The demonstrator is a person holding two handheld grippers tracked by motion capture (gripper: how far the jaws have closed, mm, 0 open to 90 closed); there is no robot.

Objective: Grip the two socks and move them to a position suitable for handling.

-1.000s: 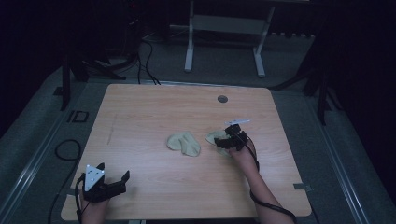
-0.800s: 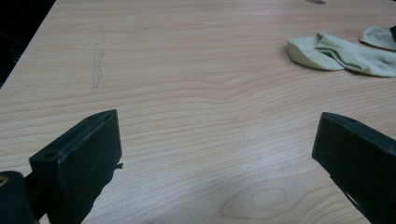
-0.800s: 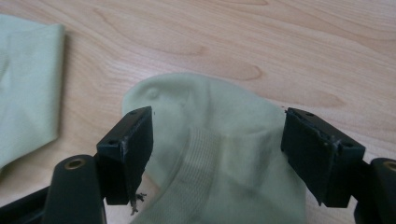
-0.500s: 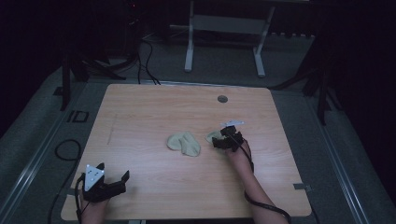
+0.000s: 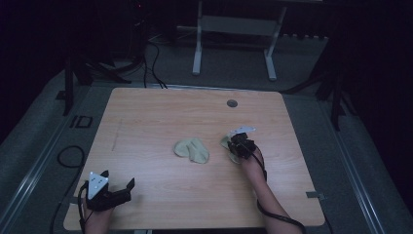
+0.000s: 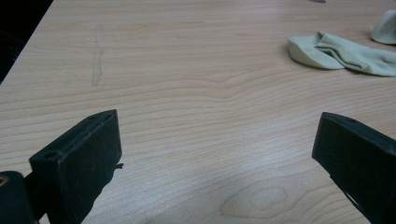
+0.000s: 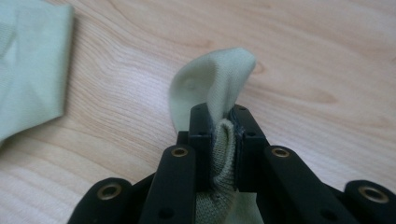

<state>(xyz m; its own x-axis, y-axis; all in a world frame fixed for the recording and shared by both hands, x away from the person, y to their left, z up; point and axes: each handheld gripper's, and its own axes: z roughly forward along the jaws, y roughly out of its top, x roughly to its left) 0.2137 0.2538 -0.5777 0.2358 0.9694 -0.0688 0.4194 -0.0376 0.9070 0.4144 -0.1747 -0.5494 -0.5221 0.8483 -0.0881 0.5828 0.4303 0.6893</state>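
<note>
High view: right gripper (image 5: 235, 146) on a pale green cotton sock (image 5: 227, 144); second pale green sock (image 5: 192, 149) mid-table; left gripper (image 5: 127, 187) parked, near corner.
Left gripper view: jaws wide, idle.
Right gripper view: jaws just closed, sock (image 7: 212, 88) pinched for lifting.

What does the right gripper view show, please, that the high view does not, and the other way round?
The right gripper view shows the right gripper with its jaws pinched on a fold of the pale green sock; they have just been closing.

The high view shows the left gripper resting open at the table's near left corner, the round grommet near the far edge and the floor cables.

Both show the wooden table, the held sock and the second sock lying flat beside it.
</note>
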